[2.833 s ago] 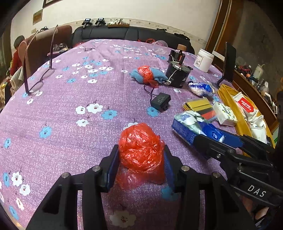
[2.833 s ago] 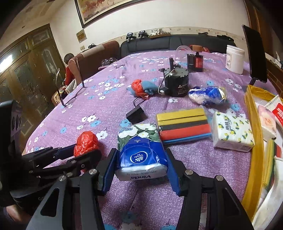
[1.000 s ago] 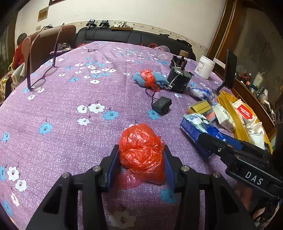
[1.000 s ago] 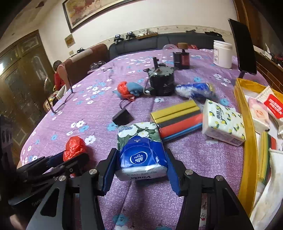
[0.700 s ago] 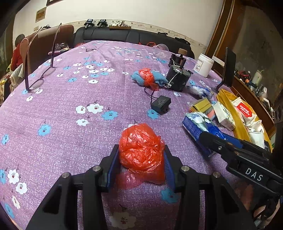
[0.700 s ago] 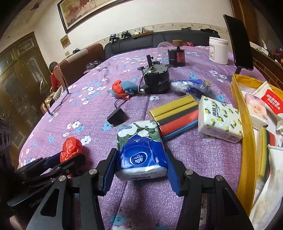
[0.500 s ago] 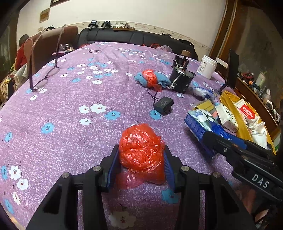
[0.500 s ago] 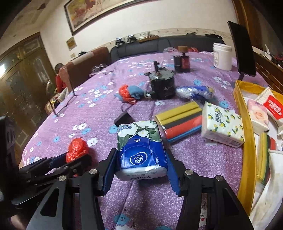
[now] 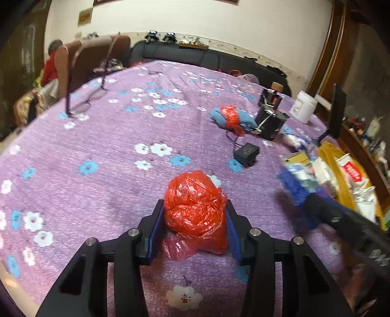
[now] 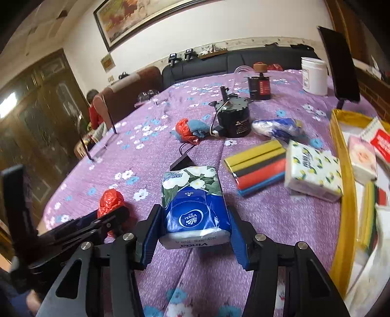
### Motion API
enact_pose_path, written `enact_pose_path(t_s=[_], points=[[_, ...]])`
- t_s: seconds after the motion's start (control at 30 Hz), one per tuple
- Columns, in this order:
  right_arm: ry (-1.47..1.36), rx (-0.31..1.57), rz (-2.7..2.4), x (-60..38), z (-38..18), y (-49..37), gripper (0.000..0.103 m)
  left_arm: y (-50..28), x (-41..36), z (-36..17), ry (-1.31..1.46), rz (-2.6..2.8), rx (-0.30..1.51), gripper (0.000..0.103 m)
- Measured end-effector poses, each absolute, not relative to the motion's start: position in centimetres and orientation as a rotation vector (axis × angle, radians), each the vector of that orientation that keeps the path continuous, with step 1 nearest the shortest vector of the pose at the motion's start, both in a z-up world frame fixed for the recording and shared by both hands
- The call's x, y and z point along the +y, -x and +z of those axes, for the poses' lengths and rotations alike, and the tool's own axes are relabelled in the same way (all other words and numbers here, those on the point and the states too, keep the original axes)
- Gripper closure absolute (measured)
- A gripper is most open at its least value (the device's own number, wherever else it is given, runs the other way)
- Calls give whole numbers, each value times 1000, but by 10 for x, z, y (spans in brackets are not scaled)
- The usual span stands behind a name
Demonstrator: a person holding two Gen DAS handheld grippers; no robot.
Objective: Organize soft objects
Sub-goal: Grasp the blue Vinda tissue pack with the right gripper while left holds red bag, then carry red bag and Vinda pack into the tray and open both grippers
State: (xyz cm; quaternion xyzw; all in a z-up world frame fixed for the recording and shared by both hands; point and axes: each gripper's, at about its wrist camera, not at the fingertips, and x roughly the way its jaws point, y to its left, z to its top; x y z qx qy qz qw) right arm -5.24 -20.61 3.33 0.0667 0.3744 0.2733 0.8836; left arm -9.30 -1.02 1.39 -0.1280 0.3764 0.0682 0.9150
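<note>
Each gripper carries one soft thing above the purple tablecloth [image 9: 102, 146] — the left gripper [image 9: 193, 220] clamps a red plastic bag [image 9: 195, 207], the right gripper [image 10: 195, 225] a blue tissue pack [image 10: 195, 207] — probably bound for the yellow tray [image 10: 345, 195] at the right.

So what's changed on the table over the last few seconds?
Nothing was taken hold of or let go. The left gripper still clamps the red plastic bag, and the right gripper still clamps the blue tissue pack. Only the views shifted slightly; the things on the purple tablecloth stayed put.

Place: home living room
Signs: black sofa [image 10: 243, 61] at the back, framed painting [image 10: 136, 17] upper left, flowered tablecloth [image 10: 151, 151]
</note>
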Motion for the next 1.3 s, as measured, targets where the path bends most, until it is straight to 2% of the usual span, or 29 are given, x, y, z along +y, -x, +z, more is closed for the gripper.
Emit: enact_pose_path(t_s=[0.23,0.63,1.0,1.3], points=[[-201,733,573,-251,52,65,46,98,-24,17,246,154,782,58],[-303,638,445,-351,80,74,46,93,-82,70,158,39,708,58],[-323,681,227,-443,86,54,46,56,-181,90,117,-234,751,58],[-287,769,55,-486,76,22,46,42,-268,73,25,-457,852,58]])
